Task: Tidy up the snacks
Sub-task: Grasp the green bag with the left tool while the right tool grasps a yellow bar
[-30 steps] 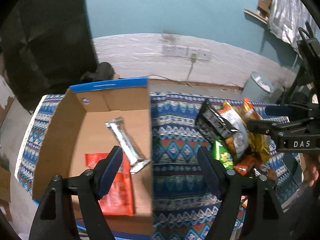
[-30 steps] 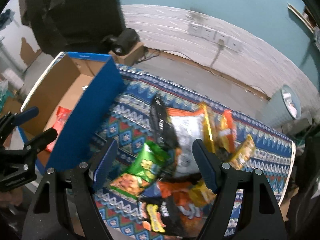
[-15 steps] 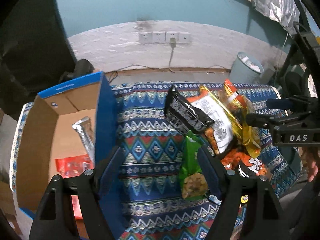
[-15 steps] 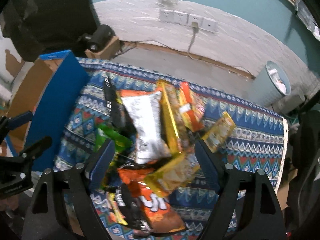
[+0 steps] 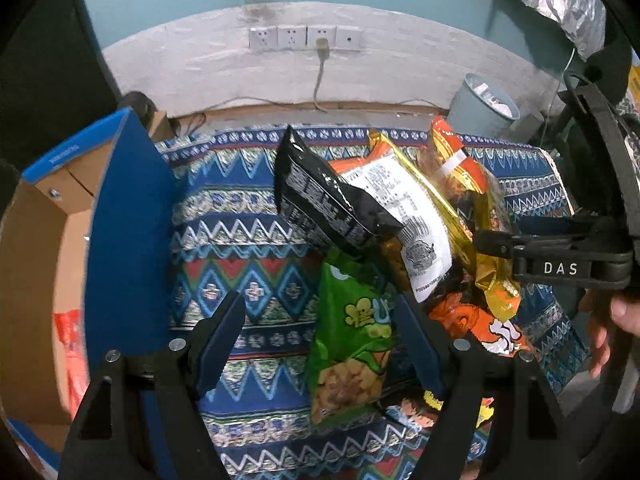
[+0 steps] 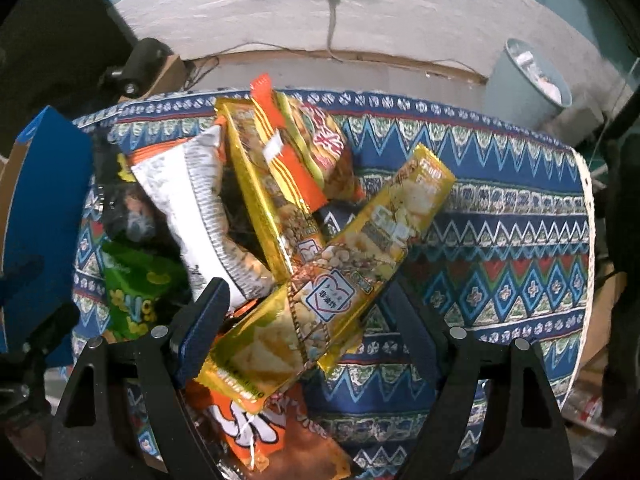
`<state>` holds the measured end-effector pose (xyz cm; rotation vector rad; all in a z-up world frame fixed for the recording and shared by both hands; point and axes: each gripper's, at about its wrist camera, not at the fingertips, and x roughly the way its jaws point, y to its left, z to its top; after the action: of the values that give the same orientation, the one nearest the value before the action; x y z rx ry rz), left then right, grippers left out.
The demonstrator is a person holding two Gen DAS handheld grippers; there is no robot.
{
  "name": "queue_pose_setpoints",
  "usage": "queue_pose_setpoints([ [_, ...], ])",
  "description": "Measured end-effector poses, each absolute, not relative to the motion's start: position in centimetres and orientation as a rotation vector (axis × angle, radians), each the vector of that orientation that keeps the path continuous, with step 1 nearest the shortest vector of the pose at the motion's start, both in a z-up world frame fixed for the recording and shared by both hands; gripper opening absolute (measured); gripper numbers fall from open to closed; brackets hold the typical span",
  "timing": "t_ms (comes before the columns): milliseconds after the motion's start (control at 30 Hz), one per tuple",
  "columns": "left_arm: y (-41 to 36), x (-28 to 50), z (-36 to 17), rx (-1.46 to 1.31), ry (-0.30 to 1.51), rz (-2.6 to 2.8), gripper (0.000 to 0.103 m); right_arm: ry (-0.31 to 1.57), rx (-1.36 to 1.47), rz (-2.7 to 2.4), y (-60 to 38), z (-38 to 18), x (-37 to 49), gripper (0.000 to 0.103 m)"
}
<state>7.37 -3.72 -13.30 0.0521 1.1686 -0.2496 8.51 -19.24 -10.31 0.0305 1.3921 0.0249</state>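
Note:
A pile of snack bags lies on the patterned cloth (image 5: 240,240). In the left wrist view my left gripper (image 5: 320,340) is open and empty above the cloth; a green bag (image 5: 352,344) lies by its right finger, with a black bag (image 5: 328,200) and a white bag (image 5: 408,216) behind. My right gripper (image 6: 308,320) is open over a gold bag (image 6: 340,280), not closed on it; it also shows in the left wrist view (image 5: 520,248). A cardboard box (image 5: 36,280) with a blue flap stands at the left, holding a red packet (image 5: 72,352).
An orange bag (image 6: 272,432) lies under the gold one. A grey bin (image 6: 528,80) stands beyond the table's far right corner. Wall sockets (image 5: 304,38) and a cable are on the back wall. A cloth edge runs at the right (image 6: 588,240).
Both grippers have swung right, away from the box and over the snack pile. The silver bar in the box has left the left wrist view. Both stay open.

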Motion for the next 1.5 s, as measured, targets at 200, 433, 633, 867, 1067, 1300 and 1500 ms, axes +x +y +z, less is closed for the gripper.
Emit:
queue_pose_setpoints([
  [200,-4.1,7.8,-14.9,-0.019,1.230,-0.271,0.078,1.417,0.037,0.005,-19.6,-11.7,8.7,0.081],
  [433,-4.9,7.8,-16.2,-0.029,1.269,-0.278,0.079,1.468,0.063,0.028,-20.0,-13.7,8.7,0.070],
  [633,-5.8,8.1,-17.6,0.008,1.297,-0.272,0.079,1.458,0.034,0.055,-21.1,-13.6,7.7,0.044],
  [867,-7.3,8.0,-19.2,0.056,1.322,-0.288,0.079,1.425,0.003,0.096,-23.2,-12.5,5.8,0.039],
  [1067,-7.8,7.9,-19.7,0.094,1.317,-0.307,0.057,1.428,0.030,0.104,-26.2,-11.9,4.6,0.036],
  [1300,-9.0,7.0,-19.1,0.190,1.274,-0.304,0.045,1.443,-0.014,0.037,-28.1,-12.9,4.6,0.036],
  [1500,-9.0,7.6,-19.2,0.158,1.278,-0.296,0.046,1.449,-0.064,-0.001,-28.0,-15.3,5.1,0.036],
])
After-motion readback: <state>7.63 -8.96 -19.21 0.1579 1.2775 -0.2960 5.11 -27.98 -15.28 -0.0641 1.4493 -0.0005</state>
